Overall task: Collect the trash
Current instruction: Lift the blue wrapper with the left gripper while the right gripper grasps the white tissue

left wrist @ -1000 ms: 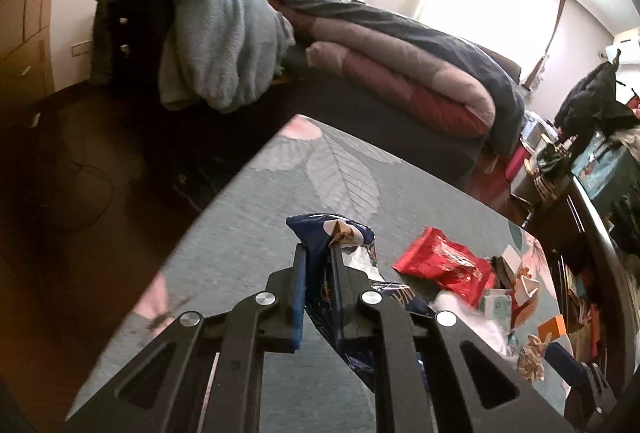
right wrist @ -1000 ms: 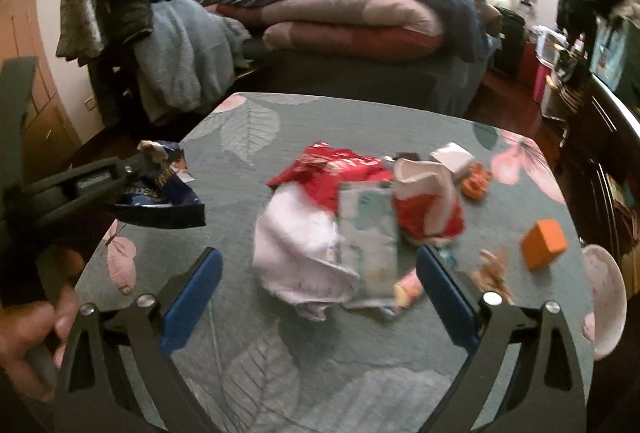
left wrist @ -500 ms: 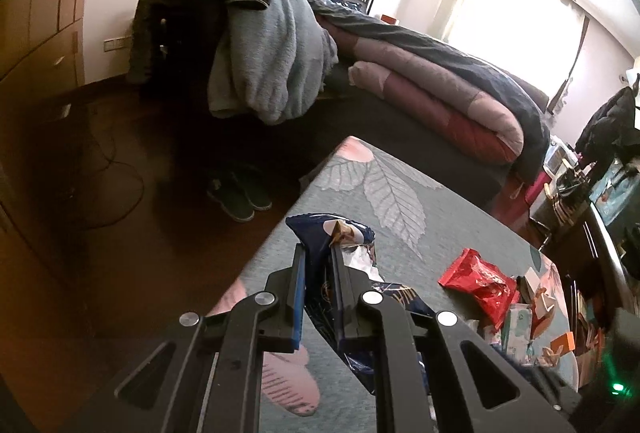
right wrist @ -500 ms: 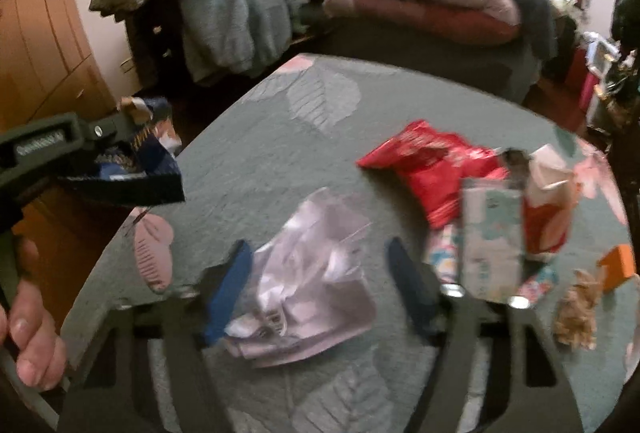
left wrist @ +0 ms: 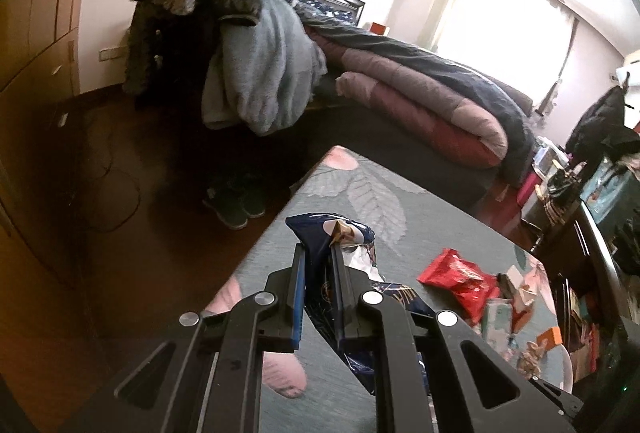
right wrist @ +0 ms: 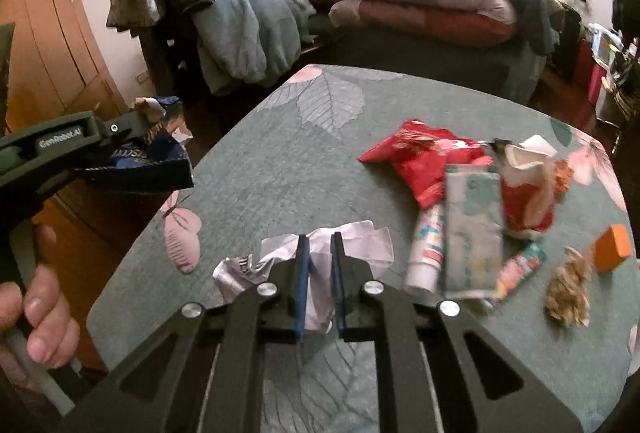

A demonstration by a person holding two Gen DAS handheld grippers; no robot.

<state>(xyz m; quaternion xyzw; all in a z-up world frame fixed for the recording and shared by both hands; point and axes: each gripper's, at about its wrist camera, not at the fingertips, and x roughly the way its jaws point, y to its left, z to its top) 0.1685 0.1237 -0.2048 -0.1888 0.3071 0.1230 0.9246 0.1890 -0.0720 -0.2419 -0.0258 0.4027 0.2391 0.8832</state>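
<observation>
My left gripper (left wrist: 319, 253) is shut on a dark blue snack wrapper (left wrist: 320, 233) and holds it above the left edge of the grey-green leaf-print table (left wrist: 420, 233). The wrapper also shows in the right wrist view (right wrist: 148, 161), off the table's left side. My right gripper (right wrist: 319, 245) is shut on a crumpled white plastic bag (right wrist: 360, 241) at the table's near left. A red snack bag (right wrist: 424, 157), a pale green tissue pack (right wrist: 472, 229), a torn red and white cup (right wrist: 528, 189) and small tubes (right wrist: 426, 249) lie to the right.
An orange block (right wrist: 612, 247) and brown crumbs (right wrist: 568, 293) lie at the table's right. A bed with folded quilts (right wrist: 420, 5) and a chair heaped with clothes (right wrist: 224, 13) stand beyond the table. Shoes (left wrist: 236, 205) sit on the dark floor to the left.
My right gripper closed on the white plastic bag, which now sits bunched between its fingers. My left gripper carried the blue wrapper further left, out past the table edge.
</observation>
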